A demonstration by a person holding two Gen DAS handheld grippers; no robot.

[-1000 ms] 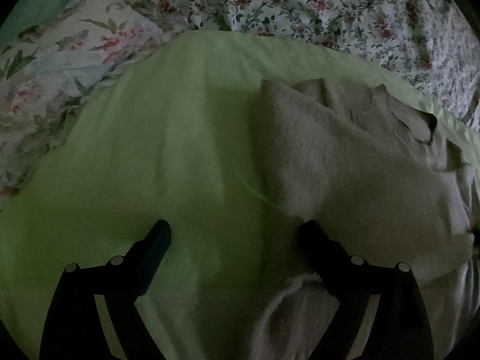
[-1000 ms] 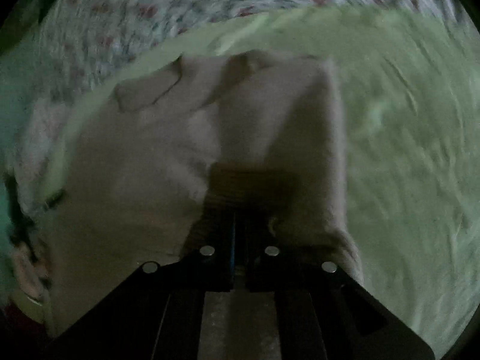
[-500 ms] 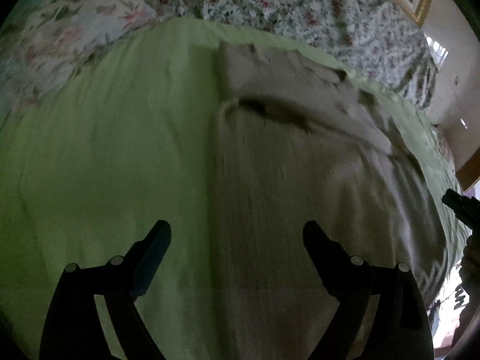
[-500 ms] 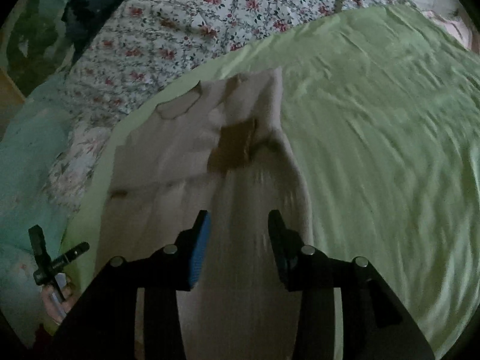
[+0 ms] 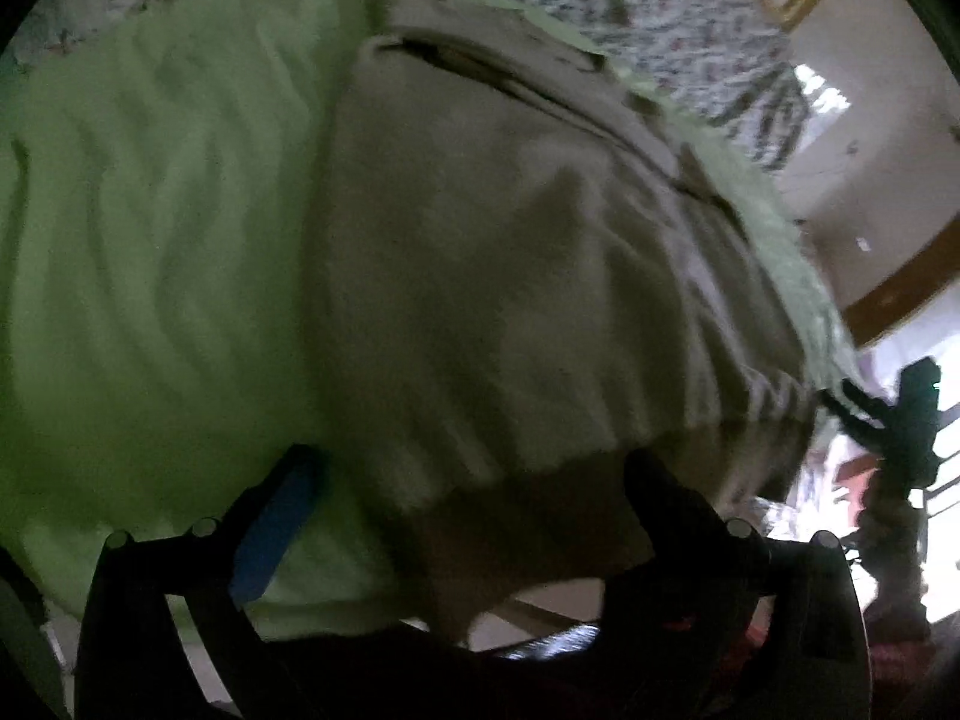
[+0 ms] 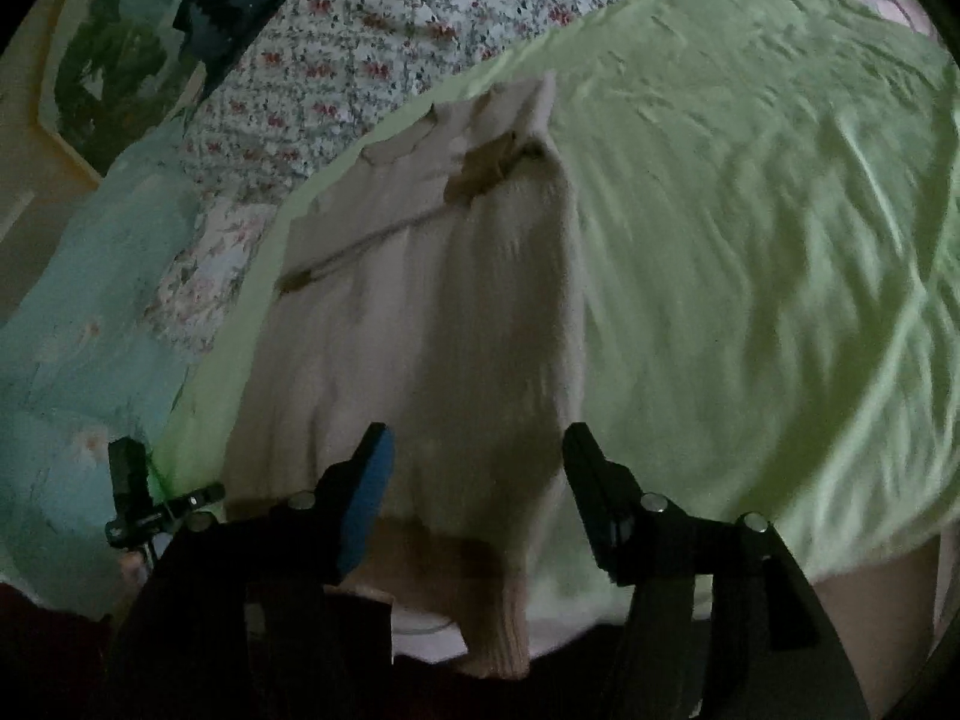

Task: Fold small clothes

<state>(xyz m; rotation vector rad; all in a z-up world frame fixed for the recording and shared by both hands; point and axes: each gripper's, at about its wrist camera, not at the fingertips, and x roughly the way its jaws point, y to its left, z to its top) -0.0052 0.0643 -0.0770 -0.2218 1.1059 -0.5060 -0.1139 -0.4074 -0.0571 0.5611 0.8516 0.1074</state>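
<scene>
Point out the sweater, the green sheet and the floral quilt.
sweater [image 6: 420,312]: right wrist view, middle of its body.
green sheet [image 6: 750,240]: right wrist view, bare wrinkled area.
floral quilt [image 6: 384,42]: right wrist view, patterned top.

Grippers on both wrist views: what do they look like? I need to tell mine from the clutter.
Both are black two-finger tools. The left gripper has angular black fingers, a blue pad on one inner face and round silver bolt heads along the frame. The right gripper matches: black fingers, a blue pad, silver bolts. No cables or sleeves show.
</scene>
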